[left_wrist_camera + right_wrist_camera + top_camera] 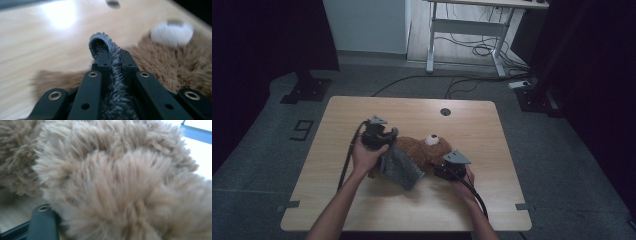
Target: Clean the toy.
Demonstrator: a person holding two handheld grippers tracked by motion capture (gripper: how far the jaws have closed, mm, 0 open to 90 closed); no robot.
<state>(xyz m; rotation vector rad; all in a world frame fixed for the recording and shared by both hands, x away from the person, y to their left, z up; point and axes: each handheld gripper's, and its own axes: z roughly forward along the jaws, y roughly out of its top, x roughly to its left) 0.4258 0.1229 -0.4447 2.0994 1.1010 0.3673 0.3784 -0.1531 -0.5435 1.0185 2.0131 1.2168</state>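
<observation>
A brown teddy bear (419, 150) lies on the wooden table (362, 210), its white muzzle (431, 139) turned up. A grey knitted garment (401, 171) hangs over its left part. My left gripper (384, 145) is shut on the garment's upper edge. In the left gripper view (113, 53) the grey fabric (115, 100) runs up between the jaws and loops over their tips, with the bear (175, 65) behind it. My right gripper (436, 166) is at the bear's right side. In the right gripper view the bear's fur (112, 182) bulges between the jaws and hides the fingertips.
A round cable hole (445, 111) sits near the table's far edge. A white-framed desk (467, 30) with loose cables on the floor stands beyond the table. Black stand bases (307, 90) rest on the floor at the far left and far right.
</observation>
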